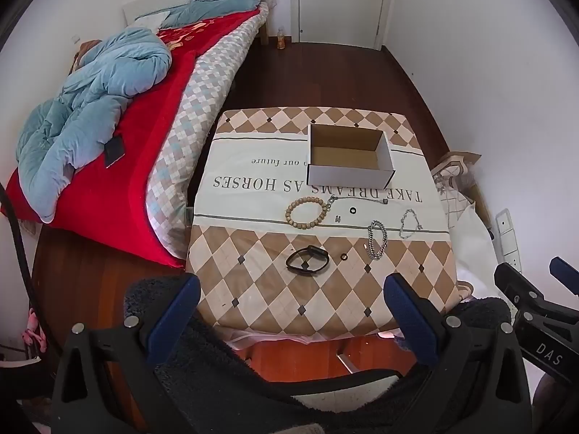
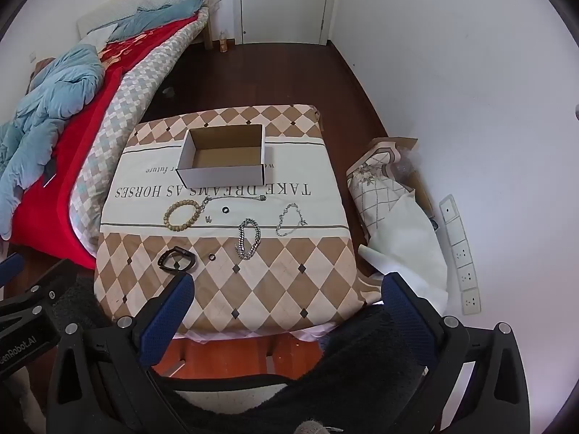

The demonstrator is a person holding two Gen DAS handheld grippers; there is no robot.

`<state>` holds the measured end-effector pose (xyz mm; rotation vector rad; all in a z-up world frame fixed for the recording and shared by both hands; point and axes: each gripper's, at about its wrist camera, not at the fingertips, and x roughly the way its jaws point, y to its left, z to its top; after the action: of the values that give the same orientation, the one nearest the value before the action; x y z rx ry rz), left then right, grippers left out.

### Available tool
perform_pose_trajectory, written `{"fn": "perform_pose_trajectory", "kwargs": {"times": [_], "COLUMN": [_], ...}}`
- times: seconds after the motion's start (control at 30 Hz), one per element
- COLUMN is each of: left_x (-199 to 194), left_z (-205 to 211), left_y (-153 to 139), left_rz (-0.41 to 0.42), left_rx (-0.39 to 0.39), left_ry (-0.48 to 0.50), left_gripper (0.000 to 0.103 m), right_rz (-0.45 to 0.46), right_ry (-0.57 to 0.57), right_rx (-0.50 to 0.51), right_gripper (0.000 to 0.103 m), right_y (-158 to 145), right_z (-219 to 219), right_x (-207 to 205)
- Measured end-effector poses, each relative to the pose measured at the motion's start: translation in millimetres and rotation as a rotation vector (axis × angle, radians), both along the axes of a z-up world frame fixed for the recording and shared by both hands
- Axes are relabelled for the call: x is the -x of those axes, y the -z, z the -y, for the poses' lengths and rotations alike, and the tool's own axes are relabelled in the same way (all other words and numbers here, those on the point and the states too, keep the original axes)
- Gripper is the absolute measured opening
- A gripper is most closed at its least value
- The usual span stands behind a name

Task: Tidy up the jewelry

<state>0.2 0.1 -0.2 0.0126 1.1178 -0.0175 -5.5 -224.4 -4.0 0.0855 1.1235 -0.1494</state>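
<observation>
Left wrist: my left gripper (image 1: 293, 311) gapes empty, short of the black band (image 1: 307, 263); beaded bracelet (image 1: 308, 213) lies before the cardboard box (image 1: 349, 159).

Right wrist: my right gripper (image 2: 287, 307) spread, empty; chain bracelet (image 2: 249, 238), possibly steel, mid-cloth.

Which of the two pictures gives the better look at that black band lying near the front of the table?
The left wrist view. There the black band lies whole on the checked cloth, between the open jaws, clear of both. In the right wrist view the black band sits farther to the left, and the gripper's left finger touches its near edge in the image.
</observation>
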Motion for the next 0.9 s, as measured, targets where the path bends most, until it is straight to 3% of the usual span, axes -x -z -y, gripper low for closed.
{"fn": "perform_pose_trajectory", "kwargs": {"times": [0.9], "left_x": [0.3], "left_z": [0.1], "left_y": [0.0], "left_rz": [0.014], "left_rx": [0.007], "left_ry": [-0.001], "left_gripper": [0.103], "right_rz": [0.005], "right_ry": [-0.001], "right_rx": [0.012], "right_gripper": [0.103], "right_y": [-5.5], "right_z": [0.6], "right_x": [2.0]}}
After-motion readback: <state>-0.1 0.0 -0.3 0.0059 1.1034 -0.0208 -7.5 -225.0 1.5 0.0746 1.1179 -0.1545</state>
